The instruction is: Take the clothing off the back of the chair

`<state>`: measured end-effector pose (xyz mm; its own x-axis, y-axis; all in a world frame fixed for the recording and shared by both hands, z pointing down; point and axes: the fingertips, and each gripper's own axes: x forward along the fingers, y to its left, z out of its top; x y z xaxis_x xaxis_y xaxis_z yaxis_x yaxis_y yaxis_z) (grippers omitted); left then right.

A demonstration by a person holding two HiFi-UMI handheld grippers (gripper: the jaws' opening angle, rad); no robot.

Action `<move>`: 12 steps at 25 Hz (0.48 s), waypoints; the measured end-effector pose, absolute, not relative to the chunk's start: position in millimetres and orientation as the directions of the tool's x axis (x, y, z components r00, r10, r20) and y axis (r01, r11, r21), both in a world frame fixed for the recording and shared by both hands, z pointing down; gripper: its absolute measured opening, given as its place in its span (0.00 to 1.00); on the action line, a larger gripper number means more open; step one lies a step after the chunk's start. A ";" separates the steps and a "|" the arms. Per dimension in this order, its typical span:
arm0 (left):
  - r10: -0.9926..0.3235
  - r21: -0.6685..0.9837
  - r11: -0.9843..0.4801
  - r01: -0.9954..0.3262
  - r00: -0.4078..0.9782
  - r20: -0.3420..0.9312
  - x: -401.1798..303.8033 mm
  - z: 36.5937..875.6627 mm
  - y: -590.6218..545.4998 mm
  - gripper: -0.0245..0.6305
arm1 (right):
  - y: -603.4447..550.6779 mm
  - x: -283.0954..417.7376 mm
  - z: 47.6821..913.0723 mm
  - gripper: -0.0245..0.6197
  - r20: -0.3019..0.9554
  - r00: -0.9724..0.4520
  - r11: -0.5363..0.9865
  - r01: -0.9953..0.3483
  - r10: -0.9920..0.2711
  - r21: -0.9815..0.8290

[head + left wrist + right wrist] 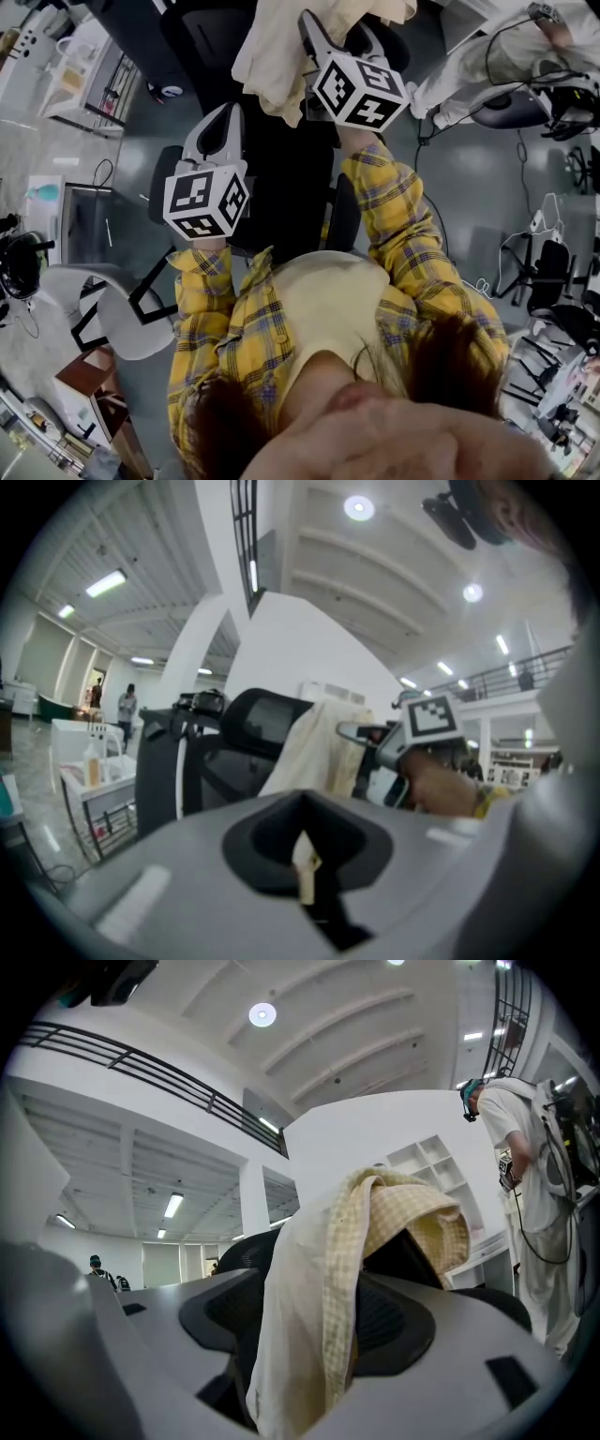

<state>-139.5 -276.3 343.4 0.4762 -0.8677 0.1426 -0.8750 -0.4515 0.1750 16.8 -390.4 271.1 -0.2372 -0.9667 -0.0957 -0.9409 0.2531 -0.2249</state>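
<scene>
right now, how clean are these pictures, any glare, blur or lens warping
Head view: evenly lit, the clothing sharp, straight lines bowed toward the edges. Left gripper view: dark round vignette, the ceiling light flares, the near foreground is soft. Right gripper view: the same fisheye bend on the railing, the clothing's check weave crisp up close.

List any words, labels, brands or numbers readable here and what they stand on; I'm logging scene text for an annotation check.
No readable text anywhere.
Left marker cube: black-and-white square patterns only, no letters.
Right marker cube: the same, patterns only.
Cream clothing: no print or tag visible.
</scene>
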 end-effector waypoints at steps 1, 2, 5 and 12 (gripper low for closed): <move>-0.869 0.177 -0.449 -0.876 0.474 0.144 -141.0 344.1 -276.4 0.04 | -393.1 13.4 270.4 0.45 -0.095 -0.238 0.253 -0.942 -0.967 -0.222; -0.869 0.178 -0.447 -0.877 0.473 0.145 -142.3 344.7 -276.0 0.04 | -395.5 10.7 269.7 0.45 -0.095 -0.236 0.251 -0.943 -0.967 -0.219; -0.870 0.177 -0.441 -0.880 0.468 0.153 -147.6 347.6 -274.4 0.04 | -402.6 6.3 267.6 0.46 -0.093 -0.217 0.233 -0.947 -0.972 -0.222; -0.874 0.195 -0.426 -0.883 0.458 0.160 -158.8 353.2 -275.0 0.04 | -416.2 -10.5 258.7 0.47 -0.099 -0.185 0.203 -0.955 -0.978 -0.217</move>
